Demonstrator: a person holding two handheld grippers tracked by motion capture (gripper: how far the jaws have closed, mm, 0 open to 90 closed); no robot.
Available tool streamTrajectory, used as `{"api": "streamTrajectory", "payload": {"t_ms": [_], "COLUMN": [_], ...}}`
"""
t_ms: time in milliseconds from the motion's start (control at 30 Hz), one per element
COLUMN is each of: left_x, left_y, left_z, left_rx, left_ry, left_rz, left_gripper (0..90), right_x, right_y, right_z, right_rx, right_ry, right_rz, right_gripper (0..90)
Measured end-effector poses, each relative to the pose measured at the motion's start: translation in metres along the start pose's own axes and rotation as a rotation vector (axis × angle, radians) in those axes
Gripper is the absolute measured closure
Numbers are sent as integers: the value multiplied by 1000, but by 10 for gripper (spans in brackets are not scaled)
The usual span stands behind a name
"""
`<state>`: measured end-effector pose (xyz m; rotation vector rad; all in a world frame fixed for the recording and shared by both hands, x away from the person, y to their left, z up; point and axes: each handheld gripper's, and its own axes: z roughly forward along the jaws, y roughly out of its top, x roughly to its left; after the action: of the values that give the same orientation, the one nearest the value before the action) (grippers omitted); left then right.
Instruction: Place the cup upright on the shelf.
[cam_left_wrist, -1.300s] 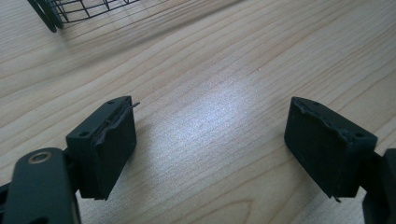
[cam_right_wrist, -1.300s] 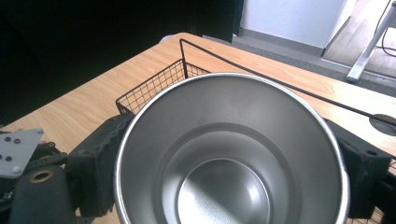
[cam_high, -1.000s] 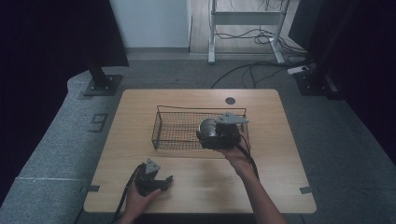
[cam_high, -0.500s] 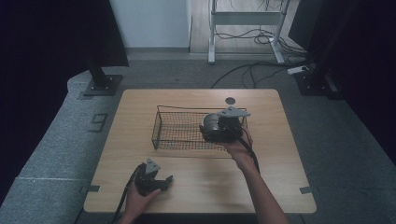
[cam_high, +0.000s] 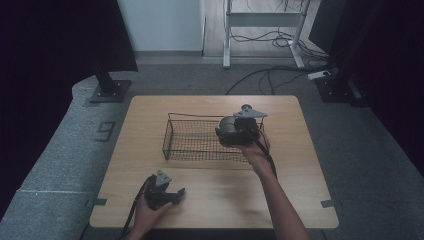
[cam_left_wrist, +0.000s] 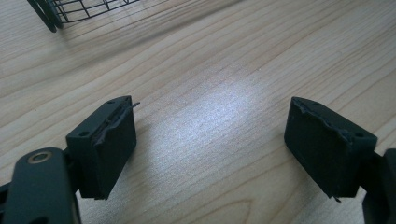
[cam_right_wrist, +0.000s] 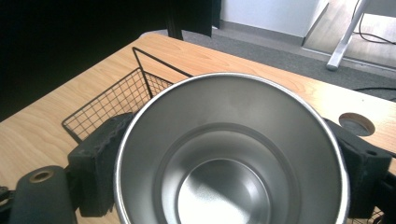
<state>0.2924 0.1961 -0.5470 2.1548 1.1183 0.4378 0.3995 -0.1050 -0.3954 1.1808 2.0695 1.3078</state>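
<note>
Nearest the person, the left gripper (cam_high: 172, 194) rests low over the front edge of the table (cam_high: 300, 200), jaws spread wide with nothing but bare wood grain between them; in the left gripper view a corner of the wire basket (cam_left_wrist: 60, 11) shows just beyond. Farther out, the right gripper (cam_high: 235, 132) holds a steel cup (cam_right_wrist: 231, 154), one pad on each side of its outer wall, mouth facing the camera. In the high view the cup (cam_high: 227, 131) hangs over the right end of the wire basket (cam_high: 192, 140), which stands at mid-table. Handling judgement: the cup is rigid, thin-walled metal, probably light because it is empty, and unlikely to deform or break. Its polished wall is smooth and offers little friction, so a grip across the full diameter just below the rim, as shown, is the sound one; a grip nearer the rounded base risks the cup sliding out. Lower it until the base meets the basket mesh before the jaws release, since a dropped cup may tip or roll. Beyond the basket, a round cable port (cam_right_wrist: 356, 123) sits near the far table edge
</note>
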Motion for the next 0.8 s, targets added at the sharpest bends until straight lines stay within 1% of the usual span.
{"api": "streamTrajectory", "payload": {"t_ms": [167, 300, 600, 800], "left_x": [0, 0, 0, 0], "left_y": [0, 0, 0, 0], "left_z": [0, 0, 0, 0], "left_rx": [0, 0, -1, -2], "left_ry": [-1, 0, -1, 0], "left_rz": [0, 0, -1, -1], "left_gripper": [167, 167, 167, 167], "right_x": [-5, -11, -18, -19], "right_y": [2, 3, 4, 8], "right_z": [7, 13, 26, 37], "right_rx": [6, 12, 32, 53], "right_ry": [-6, -15, -37, -43], "right_rz": [7, 23, 41, 37], "right_gripper": [138, 138, 138, 137]}}
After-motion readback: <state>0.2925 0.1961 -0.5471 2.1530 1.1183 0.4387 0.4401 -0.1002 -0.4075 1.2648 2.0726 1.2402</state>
